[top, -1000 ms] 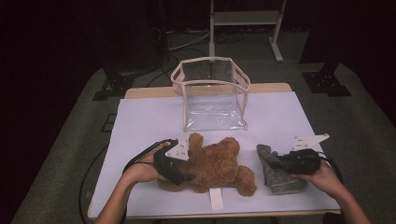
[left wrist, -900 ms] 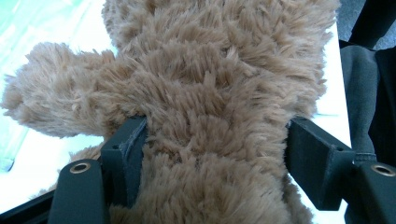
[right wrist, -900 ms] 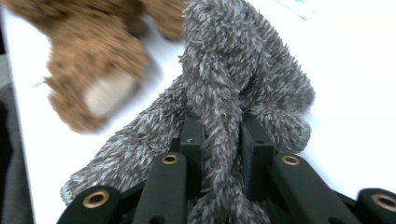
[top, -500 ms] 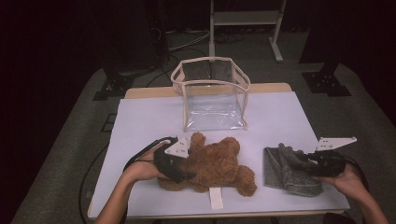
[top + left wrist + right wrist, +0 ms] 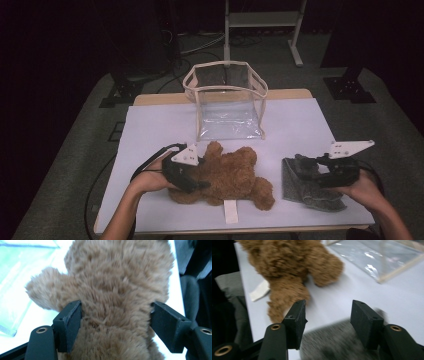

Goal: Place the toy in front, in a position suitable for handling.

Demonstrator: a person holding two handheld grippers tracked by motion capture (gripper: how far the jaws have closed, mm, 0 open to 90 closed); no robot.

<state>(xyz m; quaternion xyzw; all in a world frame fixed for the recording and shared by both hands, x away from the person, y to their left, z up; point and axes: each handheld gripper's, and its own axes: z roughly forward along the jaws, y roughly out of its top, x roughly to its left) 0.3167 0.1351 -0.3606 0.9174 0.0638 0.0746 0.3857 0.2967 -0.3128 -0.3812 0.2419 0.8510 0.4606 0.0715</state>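
A brown teddy bear (image 5: 227, 175) lies on the white table (image 5: 150, 130). My left gripper (image 5: 196, 183) is shut on its body. In the left gripper view both pads (image 5: 71, 320) press into the teddy bear's (image 5: 117, 277) fur on either side. To the bear's right a grey cloth (image 5: 312, 192) lies crumpled near the front edge. My right gripper (image 5: 301, 166) hovers just above it. Its jaws have just been opening, and nothing sits between them. The right gripper view has that gripper (image 5: 328, 313) open over the blurred grey cloth (image 5: 337, 342), with the bear (image 5: 287, 262) beyond.
A clear plastic bag with a beige rim (image 5: 227, 102) stands open behind the bear at the table's middle back. A white tag (image 5: 231, 211) lies by the front edge. A metal stand (image 5: 260, 20) and dark floor lie beyond the table.
The right gripper's jaws have opened and let go of the grey cloth, and the hand has lifted a little. The left gripper stays on the bear.
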